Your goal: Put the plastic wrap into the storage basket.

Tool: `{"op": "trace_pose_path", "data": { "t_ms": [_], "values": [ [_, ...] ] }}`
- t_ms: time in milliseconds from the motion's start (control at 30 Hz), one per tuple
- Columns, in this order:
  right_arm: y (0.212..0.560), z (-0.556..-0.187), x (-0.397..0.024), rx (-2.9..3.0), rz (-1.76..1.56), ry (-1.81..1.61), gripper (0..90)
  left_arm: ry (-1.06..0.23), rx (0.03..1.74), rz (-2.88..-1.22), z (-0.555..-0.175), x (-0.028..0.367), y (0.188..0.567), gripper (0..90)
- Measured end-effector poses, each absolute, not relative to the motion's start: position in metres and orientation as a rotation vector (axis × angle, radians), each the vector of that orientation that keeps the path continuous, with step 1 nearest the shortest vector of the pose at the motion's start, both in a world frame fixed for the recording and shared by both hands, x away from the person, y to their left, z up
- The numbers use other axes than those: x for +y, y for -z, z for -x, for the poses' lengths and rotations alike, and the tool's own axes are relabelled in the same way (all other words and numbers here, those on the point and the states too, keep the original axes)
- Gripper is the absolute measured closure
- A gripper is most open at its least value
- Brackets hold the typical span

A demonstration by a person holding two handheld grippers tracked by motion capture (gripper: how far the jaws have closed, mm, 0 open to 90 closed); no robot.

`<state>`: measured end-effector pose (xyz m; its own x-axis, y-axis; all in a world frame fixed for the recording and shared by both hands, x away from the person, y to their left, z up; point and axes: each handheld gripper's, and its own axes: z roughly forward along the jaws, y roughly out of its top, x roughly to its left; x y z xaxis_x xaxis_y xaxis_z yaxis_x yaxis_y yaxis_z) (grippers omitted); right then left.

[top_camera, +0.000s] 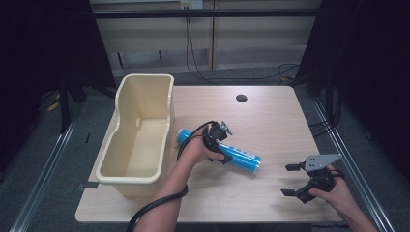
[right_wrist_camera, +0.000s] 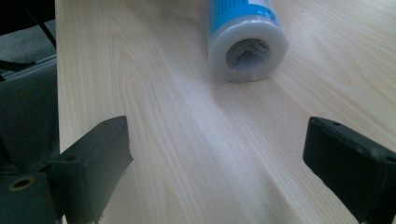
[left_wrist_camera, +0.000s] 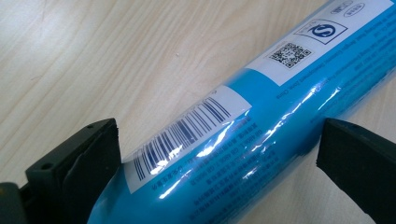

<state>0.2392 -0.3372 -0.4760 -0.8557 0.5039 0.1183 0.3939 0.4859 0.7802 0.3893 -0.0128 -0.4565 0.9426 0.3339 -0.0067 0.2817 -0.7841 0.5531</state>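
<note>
blue tube lying flat on the table, just right of the cream bin, slanting away from the bin's near right corner. middle of the tube hidden in the high view under the left gripper and the hand around it. in the left gripper view, tube cut off at both picture edges, small print on the wrap too fine to read, barcode and qr patch clear enough. left jaws spread, one on each side of the tube, left one right at the barcode edge, right one a touch off the wrap; real contact hard to tell. right gripper well right of the tube near the table's front edge, jaws wide apart, nothing between them but bare wood. in the right gripper view, tube end facing the camera, pale rim, dark crumpled hollow, body cut off at the top. dark round hole in the table beyond the tube. black cable looping off the front edge, left of the tube.
</note>
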Motion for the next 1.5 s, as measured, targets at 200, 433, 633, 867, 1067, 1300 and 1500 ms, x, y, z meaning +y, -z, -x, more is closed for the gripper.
{"op": "trace_pose_path", "data": {
  "t_ms": [200,433,633,867,1067,1300,1500],
  "values": [
    [0.477,-0.240,-0.335,2.611,-0.776,-1.311,7.9,-0.096,0.362,-2.550,-0.387,-0.013,0.458,0.0],
    [0.476,-0.240,-0.335,2.606,-0.792,-1.301,7.9,-0.080,0.315,-2.551,-0.385,-0.015,0.461,0.0],
    [0.476,-0.240,-0.335,2.594,-0.799,-1.300,8.1,-0.066,0.282,-2.575,-0.384,-0.019,0.461,0.0],
    [0.476,-0.241,-0.336,2.587,-0.808,-1.308,8.1,-0.062,0.318,-2.566,-0.382,-0.022,0.462,0.0],
    [0.475,-0.242,-0.337,2.578,-0.814,-1.316,8.1,-0.051,0.352,-2.565,-0.380,-0.030,0.463,0.0],
    [0.475,-0.241,-0.337,2.566,-0.812,-1.309,8.3,-0.026,0.363,-2.576,-0.372,-0.036,0.464,2.7],
    [0.474,-0.241,-0.338,2.554,-0.819,-1.322,8.3,-0.023,0.397,-2.610,-0.363,-0.045,0.462,6.7]
  ]
}}
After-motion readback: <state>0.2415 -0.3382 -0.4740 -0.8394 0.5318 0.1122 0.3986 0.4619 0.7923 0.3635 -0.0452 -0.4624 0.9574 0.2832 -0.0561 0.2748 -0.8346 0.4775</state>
